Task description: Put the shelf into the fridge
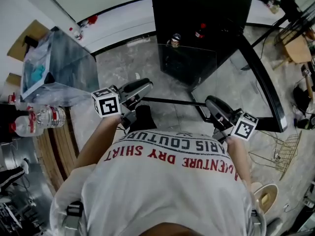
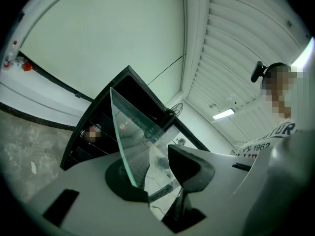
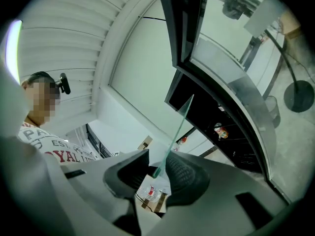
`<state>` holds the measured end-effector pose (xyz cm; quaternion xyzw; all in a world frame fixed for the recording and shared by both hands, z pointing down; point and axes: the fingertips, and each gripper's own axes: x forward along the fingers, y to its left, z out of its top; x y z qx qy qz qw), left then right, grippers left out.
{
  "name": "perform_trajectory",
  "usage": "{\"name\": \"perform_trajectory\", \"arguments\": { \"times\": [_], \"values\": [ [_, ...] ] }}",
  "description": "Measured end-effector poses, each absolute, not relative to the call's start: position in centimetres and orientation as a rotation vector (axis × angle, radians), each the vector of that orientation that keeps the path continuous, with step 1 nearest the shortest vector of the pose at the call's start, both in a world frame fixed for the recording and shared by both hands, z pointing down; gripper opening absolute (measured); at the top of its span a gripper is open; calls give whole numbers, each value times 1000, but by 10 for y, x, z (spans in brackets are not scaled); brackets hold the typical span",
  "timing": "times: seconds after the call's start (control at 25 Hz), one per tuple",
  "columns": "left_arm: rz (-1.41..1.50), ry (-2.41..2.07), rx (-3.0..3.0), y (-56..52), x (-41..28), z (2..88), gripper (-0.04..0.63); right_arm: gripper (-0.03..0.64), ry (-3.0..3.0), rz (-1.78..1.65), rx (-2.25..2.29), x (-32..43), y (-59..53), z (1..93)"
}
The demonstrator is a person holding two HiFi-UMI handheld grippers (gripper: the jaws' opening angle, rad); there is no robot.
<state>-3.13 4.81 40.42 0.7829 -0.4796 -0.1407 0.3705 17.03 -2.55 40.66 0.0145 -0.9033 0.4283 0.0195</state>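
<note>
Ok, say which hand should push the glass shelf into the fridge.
Right, probably: the right tongs grip the edge of the clear glass shelf, while the left tongs stand wide, the pane touching only one pad.

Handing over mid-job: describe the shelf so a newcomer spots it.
Find the open black fridge. Before it, a glass shelf spans the left gripper and right gripper: the only clear pane, unlike the floor's wire rack.

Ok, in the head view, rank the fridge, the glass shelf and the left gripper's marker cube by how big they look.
1. fridge
2. glass shelf
3. marker cube, clearly smallest, even though it sits nearest the camera.
</note>
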Motion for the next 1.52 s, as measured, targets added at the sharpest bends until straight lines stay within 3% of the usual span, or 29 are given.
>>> {"name": "perform_trajectory", "arguments": {
  "times": [0.44, 1.52],
  "values": [
    [-302, -1023, 2055, -29, -95, 411, 132, 95, -2818, 1391, 320, 115, -67, 408],
    [-156, -717, 2106, -130, -110, 433, 135, 98, -2791, 1463, 858, 104, -112, 421]
  ]
}}
